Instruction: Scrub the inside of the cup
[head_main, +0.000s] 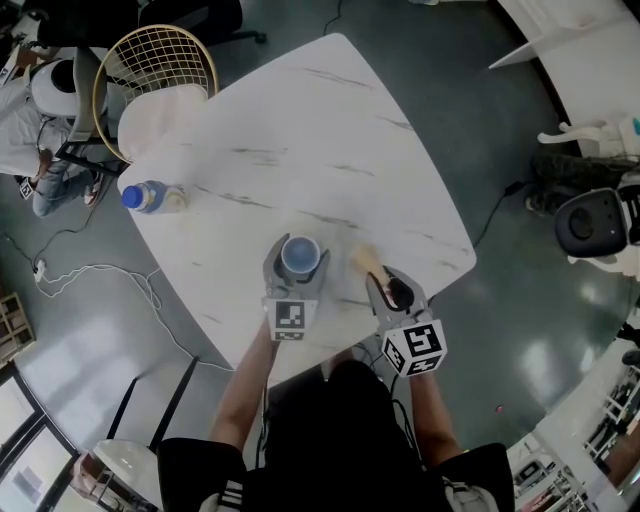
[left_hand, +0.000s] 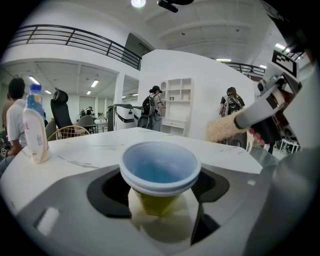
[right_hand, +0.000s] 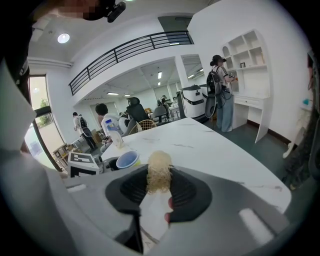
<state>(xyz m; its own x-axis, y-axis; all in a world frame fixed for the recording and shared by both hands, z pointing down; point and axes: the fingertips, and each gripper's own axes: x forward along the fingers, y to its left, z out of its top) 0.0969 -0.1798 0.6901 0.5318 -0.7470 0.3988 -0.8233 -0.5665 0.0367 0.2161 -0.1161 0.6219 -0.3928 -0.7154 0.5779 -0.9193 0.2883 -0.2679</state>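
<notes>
A blue-lined paper cup (head_main: 300, 257) with a yellow outside stands upright on the white marble table (head_main: 330, 130), near its front edge. My left gripper (head_main: 298, 250) stands open around it, and in the left gripper view a gap shows on each side of the cup (left_hand: 160, 167). To its right, my right gripper (head_main: 385, 285) is shut on a brush (head_main: 366, 259) with a white handle and tan bristles. The bristles (right_hand: 159, 172) stick out beyond the jaws, apart from the cup (right_hand: 127, 160) and outside it. The cup's inside looks empty.
A plastic bottle (head_main: 150, 197) with a blue cap stands at the table's left corner. A wire-backed chair (head_main: 150, 70) sits behind that corner. A cable (head_main: 100, 270) trails on the floor at left. People stand far off in the room.
</notes>
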